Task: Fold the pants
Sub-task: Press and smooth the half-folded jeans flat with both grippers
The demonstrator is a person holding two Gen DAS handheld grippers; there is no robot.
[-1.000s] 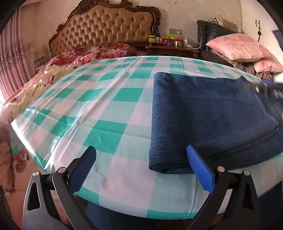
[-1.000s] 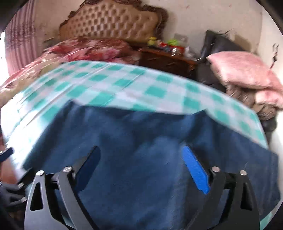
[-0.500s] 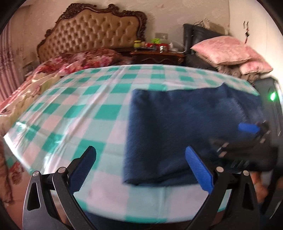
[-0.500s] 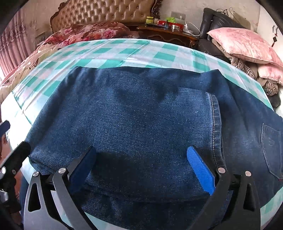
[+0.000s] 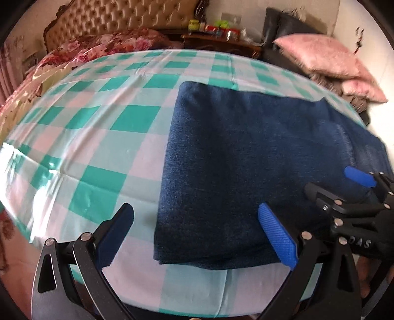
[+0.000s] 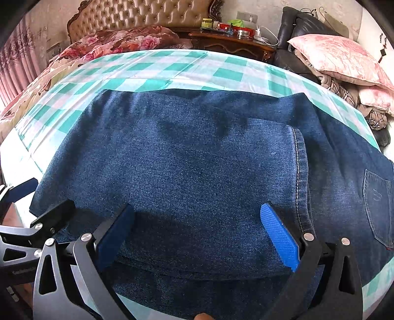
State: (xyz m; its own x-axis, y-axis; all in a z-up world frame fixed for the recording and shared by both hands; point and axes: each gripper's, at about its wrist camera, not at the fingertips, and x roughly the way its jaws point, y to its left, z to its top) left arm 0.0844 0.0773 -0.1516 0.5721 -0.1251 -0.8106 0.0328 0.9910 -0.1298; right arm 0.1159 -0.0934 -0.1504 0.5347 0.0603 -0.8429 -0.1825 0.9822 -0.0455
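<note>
Dark blue denim pants (image 5: 246, 157) lie folded on a green-and-white checked cloth (image 5: 98, 118); in the right wrist view the pants (image 6: 197, 172) fill the middle, with a folded-over leg hem and a back pocket (image 6: 376, 197) at the right. My left gripper (image 5: 197, 236) is open and empty, above the pants' near left corner at the table's front edge. My right gripper (image 6: 197, 236) is open and empty, just above the pants' near edge; it also shows in the left wrist view (image 5: 352, 194) at the right. The left gripper shows at the left edge of the right wrist view (image 6: 27, 209).
A bed with a tufted headboard (image 6: 142, 17) and floral bedding (image 6: 118, 41) stands behind the table. A wooden nightstand (image 6: 234, 41) with small items is at the back. Pink pillows (image 6: 337, 59) are piled on a dark chair at the right.
Both grippers stayed open. The left view has shifted so the pants' left edge sits nearer the middle, and the right gripper now shows clearly at its right. The right view settled over the pants.
</note>
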